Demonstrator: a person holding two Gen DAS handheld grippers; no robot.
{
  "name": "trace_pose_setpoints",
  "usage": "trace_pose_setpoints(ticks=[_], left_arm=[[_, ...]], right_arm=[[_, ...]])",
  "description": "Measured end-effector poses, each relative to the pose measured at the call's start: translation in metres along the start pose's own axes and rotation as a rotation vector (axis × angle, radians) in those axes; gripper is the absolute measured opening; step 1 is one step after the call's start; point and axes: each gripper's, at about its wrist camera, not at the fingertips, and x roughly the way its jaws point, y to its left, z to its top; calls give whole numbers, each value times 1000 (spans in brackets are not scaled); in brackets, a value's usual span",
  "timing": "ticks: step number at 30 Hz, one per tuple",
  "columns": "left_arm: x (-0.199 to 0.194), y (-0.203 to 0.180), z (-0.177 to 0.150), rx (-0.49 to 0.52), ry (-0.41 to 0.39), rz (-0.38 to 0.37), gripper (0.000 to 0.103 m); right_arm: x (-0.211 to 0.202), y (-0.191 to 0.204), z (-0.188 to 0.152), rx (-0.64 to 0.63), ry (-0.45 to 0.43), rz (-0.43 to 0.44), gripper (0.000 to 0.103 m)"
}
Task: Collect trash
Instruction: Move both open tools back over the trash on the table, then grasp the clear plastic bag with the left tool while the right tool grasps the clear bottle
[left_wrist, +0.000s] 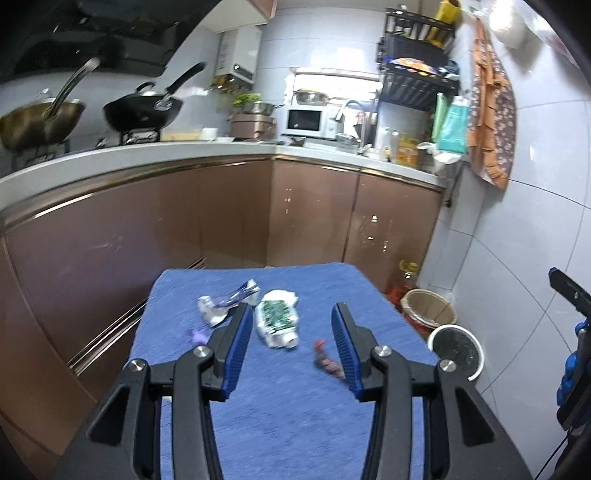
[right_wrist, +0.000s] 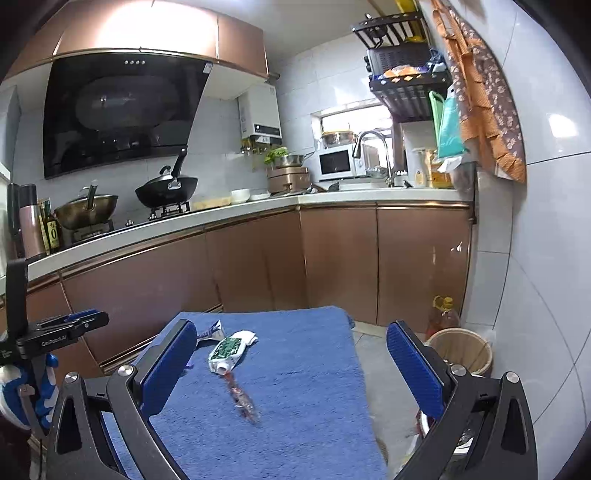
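On the blue towel (left_wrist: 295, 406) lie the scraps: a crushed green-printed pouch (left_wrist: 276, 317) mid-towel, a torn white wrapper (left_wrist: 225, 301) left of it, a red wrapper (left_wrist: 327, 360) nearer; both the left gripper (left_wrist: 290, 328) and right gripper (right_wrist: 291, 354) hover above, jaws apart and empty, seemingly lining up a pick; a white-rimmed bin (left_wrist: 457, 347) waits right of the towel.

Blue towel-covered table (left_wrist: 295, 424) bearing squashed pouch (left_wrist: 276, 320), wrappers (left_wrist: 225, 304).

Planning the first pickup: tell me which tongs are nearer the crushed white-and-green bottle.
Left. The left tongs hang open with the crushed bottle lying between their fingertips. The right tongs are open too, farther back, with the bottle ahead, nearer their left finger.
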Motion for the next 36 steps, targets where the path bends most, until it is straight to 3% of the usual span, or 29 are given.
trace_pose_setpoints(ticks=[10,20,27,30,36], left_arm=[[35,85,-26,-35,64,60,43],[106,132,-72,-87,203,60,43],[144,146,-90,-76,268,66,43],[160,149,-101,-58,312,65,43],[181,153,-114,-66,360,49,43]], right_arm=[[58,8,-14,28,126,4,103],[128,9,-36,33,277,8,103],[178,12,-57,25,374,60,103],[200,18,-73,16,437,95,99],[241,33,-110,6,583,185,79]])
